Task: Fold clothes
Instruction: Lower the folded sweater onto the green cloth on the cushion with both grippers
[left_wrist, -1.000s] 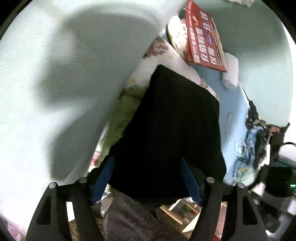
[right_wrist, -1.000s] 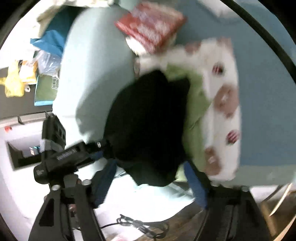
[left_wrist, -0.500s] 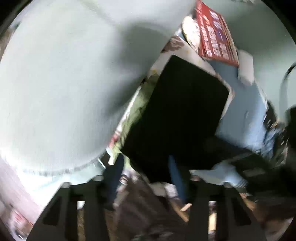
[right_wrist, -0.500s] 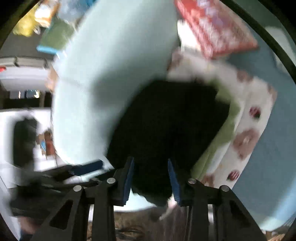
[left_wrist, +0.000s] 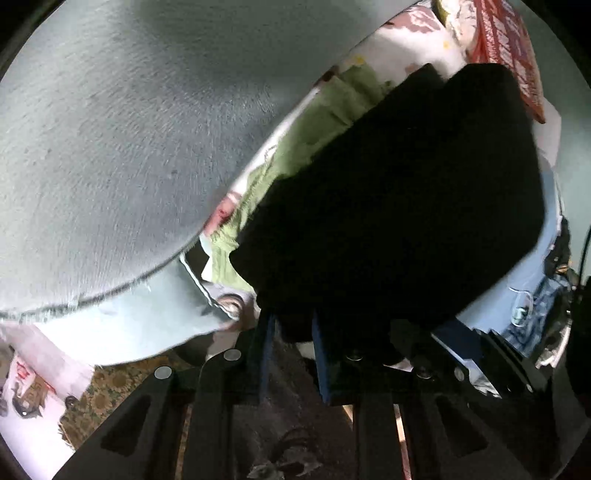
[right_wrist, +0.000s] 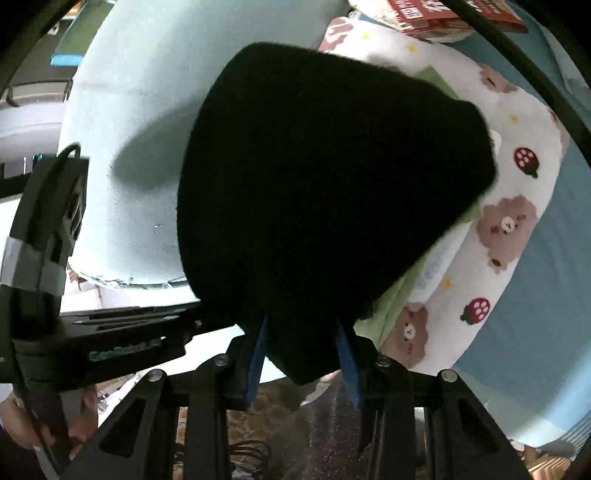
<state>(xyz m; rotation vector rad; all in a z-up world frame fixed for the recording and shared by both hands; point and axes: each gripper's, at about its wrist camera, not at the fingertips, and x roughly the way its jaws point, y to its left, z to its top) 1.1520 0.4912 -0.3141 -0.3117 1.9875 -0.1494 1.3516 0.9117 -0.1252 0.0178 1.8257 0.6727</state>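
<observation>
Gripping one end of a black garment (right_wrist: 325, 184) with both grippers, left (left_wrist: 291, 332) and right (right_wrist: 301, 343), over green cloth (left_wrist: 314, 125); folded compact, whether finished unclear.

My left wrist cam looks along its tongs (left_wrist: 291, 354), tight on the black garment (left_wrist: 406, 206); right cam likewise, close (right_wrist: 325, 192); both share it and the bear-print blanket (right_wrist: 506, 225)
</observation>
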